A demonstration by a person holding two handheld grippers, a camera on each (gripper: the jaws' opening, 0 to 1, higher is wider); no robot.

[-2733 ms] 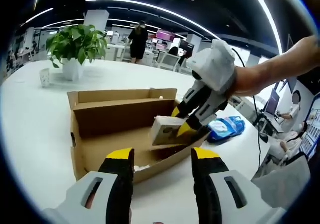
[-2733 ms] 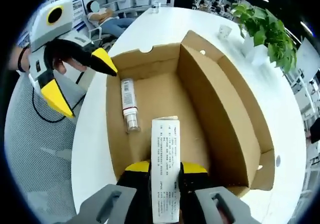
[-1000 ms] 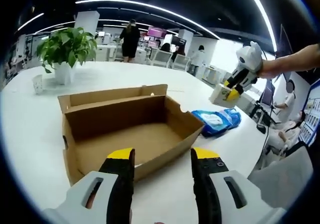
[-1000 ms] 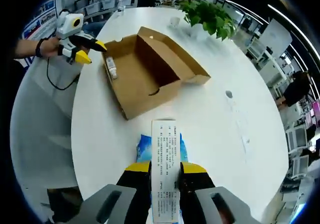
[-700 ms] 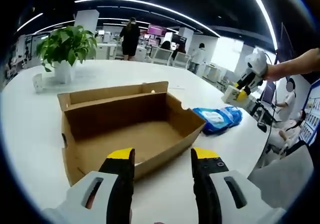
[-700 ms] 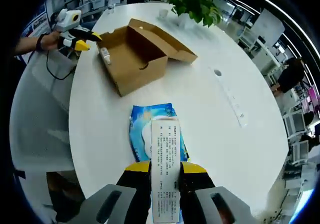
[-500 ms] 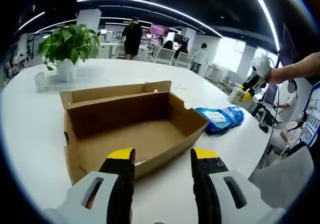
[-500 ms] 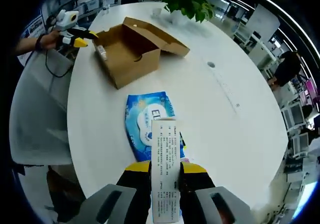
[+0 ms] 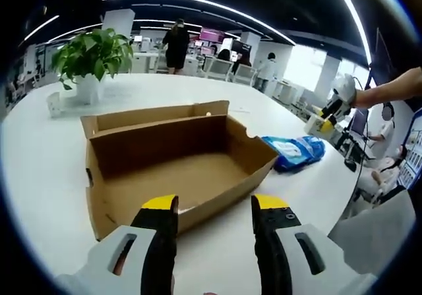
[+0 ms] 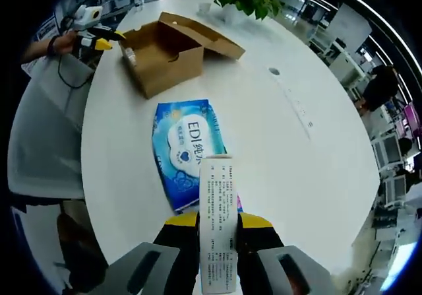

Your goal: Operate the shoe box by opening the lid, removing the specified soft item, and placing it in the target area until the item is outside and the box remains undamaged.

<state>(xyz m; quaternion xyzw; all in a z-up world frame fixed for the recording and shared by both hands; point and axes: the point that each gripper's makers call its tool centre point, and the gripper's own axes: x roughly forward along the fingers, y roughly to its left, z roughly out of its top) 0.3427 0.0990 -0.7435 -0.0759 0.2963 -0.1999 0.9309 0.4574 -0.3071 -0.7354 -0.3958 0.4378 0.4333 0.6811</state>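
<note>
The right tool [image 10: 218, 232] is clamped on a small white printed carton [image 10: 218, 209], held above the blue soft pack [image 10: 187, 146] lying near the bench [image 10: 297, 176] edge. The open shoe box [image 9: 175, 163] sits further in. The left tool [image 9: 214, 209] hangs wide before the box, holding nothing.

Left tongs [image 9: 214, 209] low in view, yellow-tipped jaws apart, nothing between them, just short of open cardboard box [image 9: 175, 166]. Box sits on white bench [image 9: 39, 176], lid folded back on far side, brown floor showing inside. Blue soft pack [image 9: 295, 151] lies on bench near box, to its right. Beyond pack, right tongs [image 9: 323, 120] held above bench edge, clamped on small pale carton [image 9: 316, 126]. Potted plant [image 9: 89, 57] and small white cup [image 9: 54, 101] at far left of bench.
</note>
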